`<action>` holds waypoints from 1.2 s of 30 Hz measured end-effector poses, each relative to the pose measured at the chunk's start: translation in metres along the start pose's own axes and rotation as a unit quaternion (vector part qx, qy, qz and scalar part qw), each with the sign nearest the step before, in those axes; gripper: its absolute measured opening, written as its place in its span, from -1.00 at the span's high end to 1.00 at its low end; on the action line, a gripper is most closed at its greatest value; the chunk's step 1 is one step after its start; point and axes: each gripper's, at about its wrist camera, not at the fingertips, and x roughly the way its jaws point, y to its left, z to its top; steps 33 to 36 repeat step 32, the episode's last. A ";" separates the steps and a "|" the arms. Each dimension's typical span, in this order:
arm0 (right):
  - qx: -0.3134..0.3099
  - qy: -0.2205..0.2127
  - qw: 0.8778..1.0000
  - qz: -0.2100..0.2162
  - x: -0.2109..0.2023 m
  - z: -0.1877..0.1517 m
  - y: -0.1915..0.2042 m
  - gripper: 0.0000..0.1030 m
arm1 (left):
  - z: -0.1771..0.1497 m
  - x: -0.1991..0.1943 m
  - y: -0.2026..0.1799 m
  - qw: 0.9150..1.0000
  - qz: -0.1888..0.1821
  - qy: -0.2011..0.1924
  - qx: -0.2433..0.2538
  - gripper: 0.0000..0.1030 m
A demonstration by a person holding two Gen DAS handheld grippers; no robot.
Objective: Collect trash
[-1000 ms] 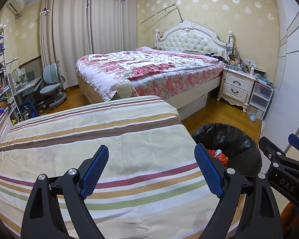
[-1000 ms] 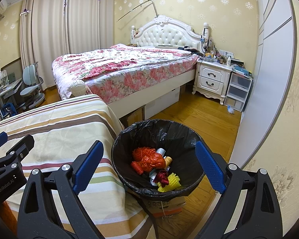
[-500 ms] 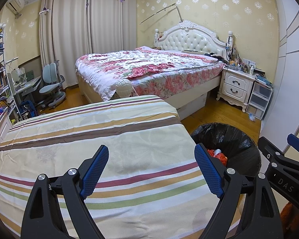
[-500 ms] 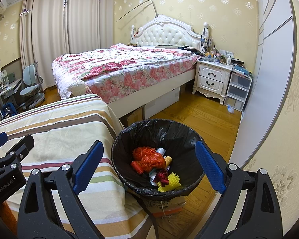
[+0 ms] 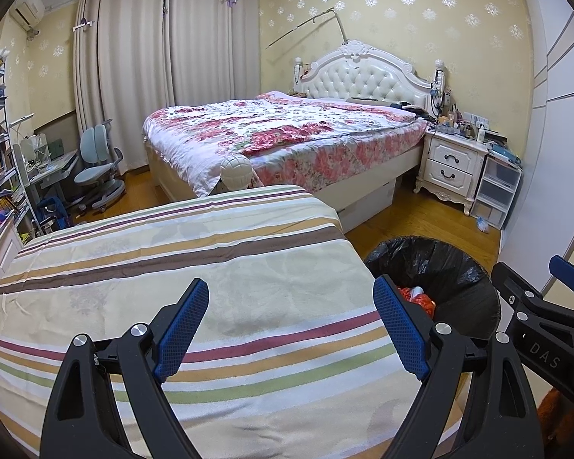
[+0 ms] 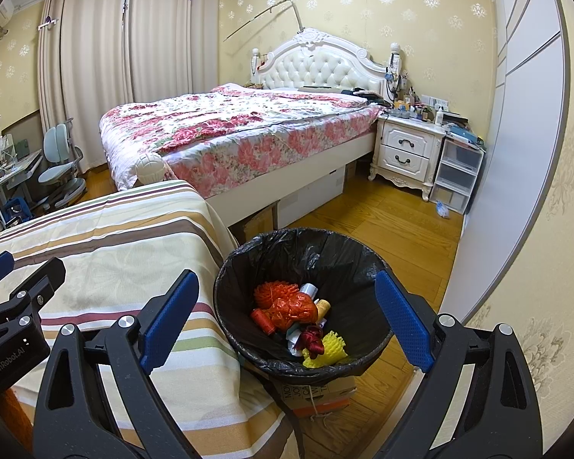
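I see one black trash bin (image 6: 306,264) on the floor just beside my striped bed (image 5: 180,267), and one big flowery bed (image 5: 287,134) farther back. My left gripper (image 5: 291,329) and my right gripper (image 6: 285,319) both have their blue pads wide apart and hold nothing. Only my right view looks down into the bin, where the trash (image 6: 298,317) lies: orange, red, yellow and white bits.

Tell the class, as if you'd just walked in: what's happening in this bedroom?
A person holds two tools over a striped cloth beside a black-lined trash bin. The left tool and right tool are both open and empty. The bin already holds an orange mesh bag, a yellow foam net and other scraps.
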 end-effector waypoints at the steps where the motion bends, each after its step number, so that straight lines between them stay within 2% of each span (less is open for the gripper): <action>1: 0.000 0.000 1.000 0.000 0.000 0.000 0.000 -0.77 | -0.001 -0.001 -0.002 1.000 0.002 -0.001 0.001 -0.65; 25: 0.000 0.001 1.000 0.001 0.000 0.000 0.002 -0.77 | 0.005 0.004 0.003 1.000 0.002 -0.008 0.008 -0.65; 32: -0.014 0.008 1.000 0.019 0.002 -0.009 0.025 -0.77 | 0.005 0.019 0.032 0.999 0.024 0.022 -0.020 -0.65; 36: -0.014 0.008 1.000 0.019 0.002 -0.009 0.025 -0.77 | 0.005 0.019 0.032 0.999 0.024 0.022 -0.020 -0.65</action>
